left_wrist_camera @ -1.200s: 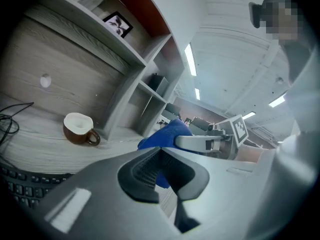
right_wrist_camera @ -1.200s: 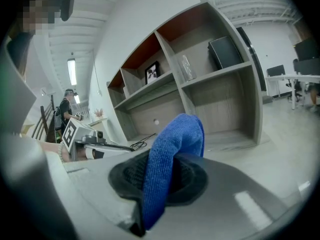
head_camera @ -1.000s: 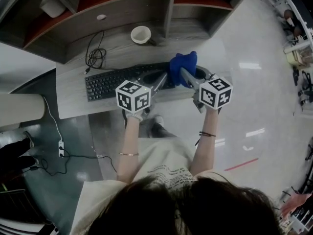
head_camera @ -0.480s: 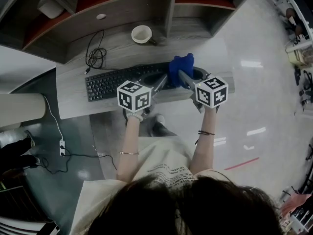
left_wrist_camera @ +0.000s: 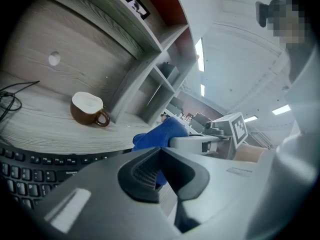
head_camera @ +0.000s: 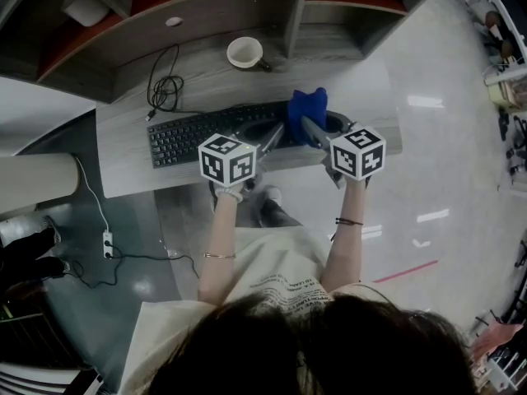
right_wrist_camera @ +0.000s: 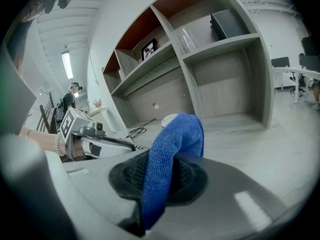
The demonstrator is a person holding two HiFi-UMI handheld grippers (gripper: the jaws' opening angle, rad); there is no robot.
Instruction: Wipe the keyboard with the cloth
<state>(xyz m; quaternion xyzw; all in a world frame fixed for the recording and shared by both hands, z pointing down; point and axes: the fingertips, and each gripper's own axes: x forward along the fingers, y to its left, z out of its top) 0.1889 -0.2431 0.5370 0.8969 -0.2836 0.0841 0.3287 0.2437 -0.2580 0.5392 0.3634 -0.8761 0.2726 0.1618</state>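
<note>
Clamping the cloth (right_wrist_camera: 175,144), the fingers of the right gripper (head_camera: 311,132) are closed on a fold that stands up above them, over the right end of the keyboard (head_camera: 206,136). The fingers of the left gripper (head_camera: 274,136) are together with nothing between them, just beside the cloth on its left. The keyboard's long axis runs left to right along the front edge of the counter (head_camera: 123,171). Nearly all of its keys lie to the left of the cloth. A leftward wipe would probably meet the left gripper first, so that gripper should clear the path. Behind the keyboard, a cup (head_camera: 244,53) stands apart from the keys, and a coiled cable (head_camera: 163,89) lies behind the left part.
</note>
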